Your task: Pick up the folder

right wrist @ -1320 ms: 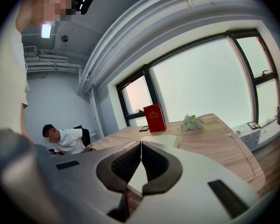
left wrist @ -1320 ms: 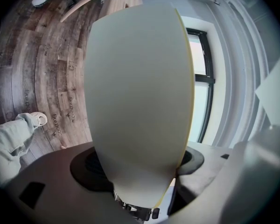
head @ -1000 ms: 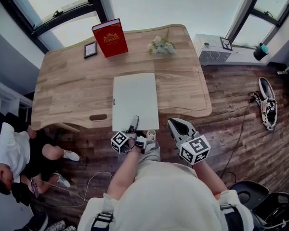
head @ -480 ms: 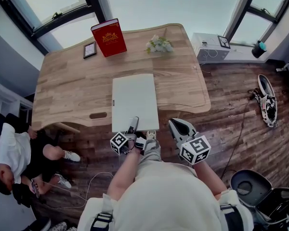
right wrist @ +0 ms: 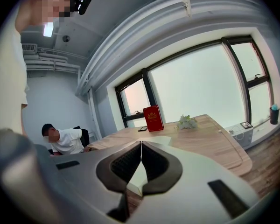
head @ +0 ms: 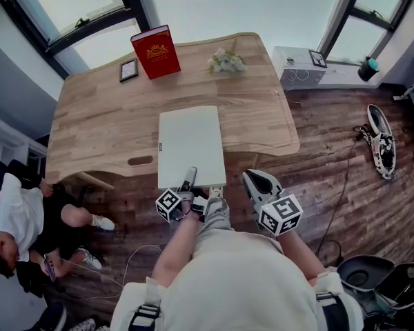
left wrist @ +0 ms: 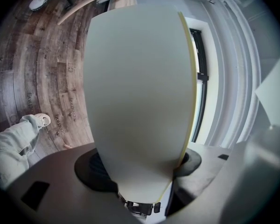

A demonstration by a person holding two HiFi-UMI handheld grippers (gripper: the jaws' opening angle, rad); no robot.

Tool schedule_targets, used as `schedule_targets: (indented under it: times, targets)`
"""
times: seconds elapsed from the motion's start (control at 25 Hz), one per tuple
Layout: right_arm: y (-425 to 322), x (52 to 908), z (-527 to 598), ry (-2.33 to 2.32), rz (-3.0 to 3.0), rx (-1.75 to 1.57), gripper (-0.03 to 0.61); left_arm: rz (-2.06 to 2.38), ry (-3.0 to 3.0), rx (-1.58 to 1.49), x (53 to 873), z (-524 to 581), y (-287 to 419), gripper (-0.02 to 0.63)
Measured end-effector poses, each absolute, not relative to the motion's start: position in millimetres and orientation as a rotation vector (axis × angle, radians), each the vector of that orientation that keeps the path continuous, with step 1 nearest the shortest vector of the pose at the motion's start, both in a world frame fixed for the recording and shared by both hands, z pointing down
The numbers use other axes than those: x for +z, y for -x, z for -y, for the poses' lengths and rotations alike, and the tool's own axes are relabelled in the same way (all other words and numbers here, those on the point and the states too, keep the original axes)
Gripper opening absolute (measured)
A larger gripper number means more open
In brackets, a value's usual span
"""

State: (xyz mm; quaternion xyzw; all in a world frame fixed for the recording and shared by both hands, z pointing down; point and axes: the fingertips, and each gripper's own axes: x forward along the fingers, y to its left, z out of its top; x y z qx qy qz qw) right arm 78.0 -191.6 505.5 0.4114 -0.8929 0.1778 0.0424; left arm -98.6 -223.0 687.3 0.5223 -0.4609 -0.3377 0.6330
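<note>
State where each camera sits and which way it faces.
Head view: on the person's head, facing steeply down at table and folder; shows torso, arms, left tongs, right tongs.
Left gripper view: on left tongs, looking along parted jaws that have just been closing, folder between them; own leg at left.
Right gripper view: on right tongs, jaws together, facing across table to book and windows; own shirt at left.
Shared: head and right gripper views both show the book.
</note>
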Motion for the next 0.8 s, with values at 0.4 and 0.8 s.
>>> schedule_targets:
  times: [0.4, 0.8]
  targets:
    - [-75, 505, 168, -1.256, 2.739, 0.521, 0.02, 1.033, -1.218, -0.78, 679, 198, 102, 0.304]
    - [-73, 503, 149, -1.27, 2.74, 0.511, 0.02, 1.033, -1.248, -0.77, 672, 172, 109, 0.291]
